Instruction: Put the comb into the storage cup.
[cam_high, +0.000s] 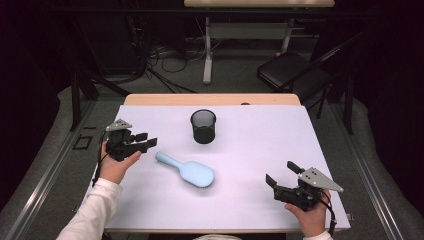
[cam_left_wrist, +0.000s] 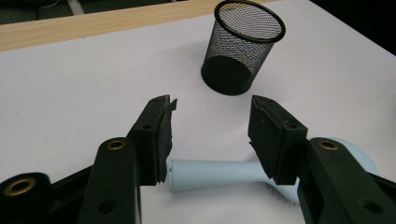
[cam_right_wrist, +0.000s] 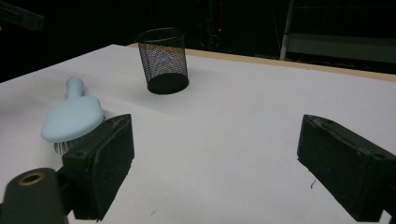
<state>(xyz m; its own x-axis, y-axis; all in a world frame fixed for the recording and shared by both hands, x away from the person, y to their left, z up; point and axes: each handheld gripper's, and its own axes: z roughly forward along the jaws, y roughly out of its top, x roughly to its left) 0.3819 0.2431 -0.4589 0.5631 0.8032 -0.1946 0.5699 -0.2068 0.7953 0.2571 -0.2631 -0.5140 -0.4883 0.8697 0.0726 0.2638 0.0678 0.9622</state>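
So the big white sheet-covered table takes up the middle of the high view, with a strip of bare wood edge along the top. Tons of open white surface across the centre and right side.

The pale blue plastic hairbrush lies bristles-down a bit left of centre, its handle pointing up-left toward the left gripper. The black wire-mesh pencil cup stands upright above it, well apart from the brush.

Left hand sits at the left edge of the sheet, forearm in a white sleeve coming up from the bottom left, gripper aimed right at the handle end. In the left gripper view its jaws are spread either side of the handle, above it, not pinching anything.

Right gripper sits down in the lower right corner near the table edge, pointing up-left, jaws wide apart with nothing between them.
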